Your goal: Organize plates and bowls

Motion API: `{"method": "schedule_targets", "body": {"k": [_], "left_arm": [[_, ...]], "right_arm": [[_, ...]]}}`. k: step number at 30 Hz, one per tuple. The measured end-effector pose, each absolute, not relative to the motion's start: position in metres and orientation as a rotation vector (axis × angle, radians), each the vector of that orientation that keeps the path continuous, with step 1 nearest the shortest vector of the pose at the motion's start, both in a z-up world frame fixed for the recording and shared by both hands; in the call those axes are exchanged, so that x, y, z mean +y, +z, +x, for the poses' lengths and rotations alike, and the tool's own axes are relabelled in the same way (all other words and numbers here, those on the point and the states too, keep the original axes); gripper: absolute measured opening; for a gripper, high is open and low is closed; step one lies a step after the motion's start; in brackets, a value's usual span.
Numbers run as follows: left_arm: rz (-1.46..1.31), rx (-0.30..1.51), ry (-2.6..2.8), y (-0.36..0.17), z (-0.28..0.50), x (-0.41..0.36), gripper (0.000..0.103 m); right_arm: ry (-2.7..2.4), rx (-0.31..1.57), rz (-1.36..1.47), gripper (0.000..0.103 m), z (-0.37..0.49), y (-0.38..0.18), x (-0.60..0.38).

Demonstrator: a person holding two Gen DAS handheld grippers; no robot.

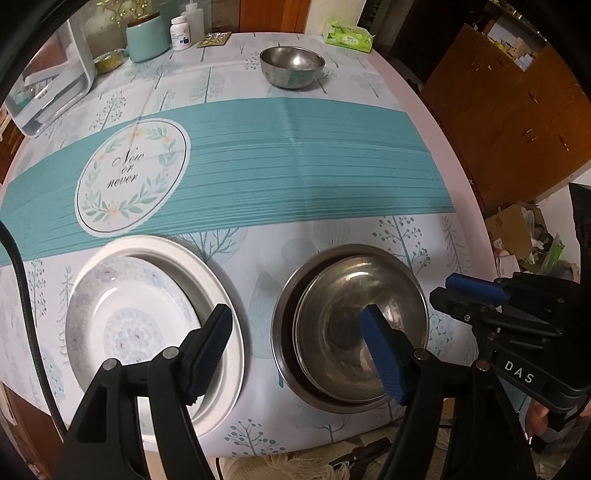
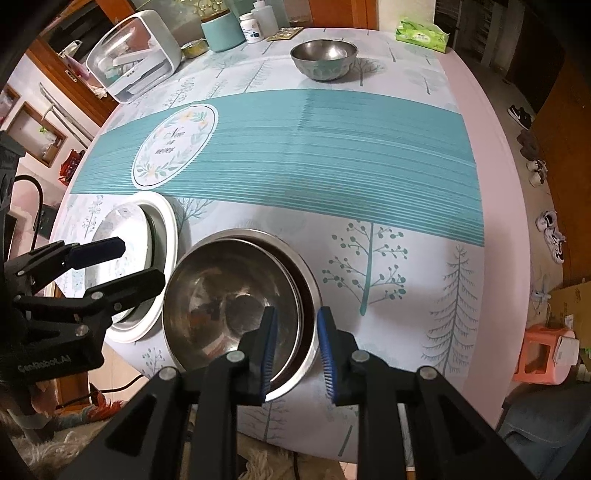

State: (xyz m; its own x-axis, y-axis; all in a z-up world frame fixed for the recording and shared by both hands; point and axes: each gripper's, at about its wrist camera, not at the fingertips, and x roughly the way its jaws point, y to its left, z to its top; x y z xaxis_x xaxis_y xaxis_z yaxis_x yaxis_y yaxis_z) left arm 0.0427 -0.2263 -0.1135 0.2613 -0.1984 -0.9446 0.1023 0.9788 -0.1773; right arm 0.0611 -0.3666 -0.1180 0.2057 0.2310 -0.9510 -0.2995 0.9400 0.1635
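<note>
Nested round steel bowls (image 1: 354,328), glossy

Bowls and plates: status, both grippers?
Left gripper open, empty, above the gap between plate stack and nested steel bowls. Right gripper open, straddling their rim. Lone steel bowl far side. Nothing blocking.

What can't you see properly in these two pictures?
- Stacked metal bowls: how many is unclear; the top bowl hides the ones beneath, both views.
- Plate stack: its near edge is covered by the left gripper, left wrist view.
- White bottle: label too small to read.
- Right gripper: whether its fingers touch the bowl rim is unclear.
</note>
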Motion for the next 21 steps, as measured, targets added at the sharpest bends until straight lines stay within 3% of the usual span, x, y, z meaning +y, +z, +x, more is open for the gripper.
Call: {"method": "schedule_targets", "body": {"k": [18, 21], "left_arm": [[-0.059, 1.135, -0.181, -0.028, 0.156, -0.193, 0.073], [-0.060, 1.096, -0.179, -0.010, 0.186, -0.191, 0.080]], "right_arm": [[0.329, 1.190, -0.097, 0.023, 0.153, -0.057, -0.366], [0.305, 1.143, -0.102, 0.027, 0.184, -0.038, -0.366]]}}
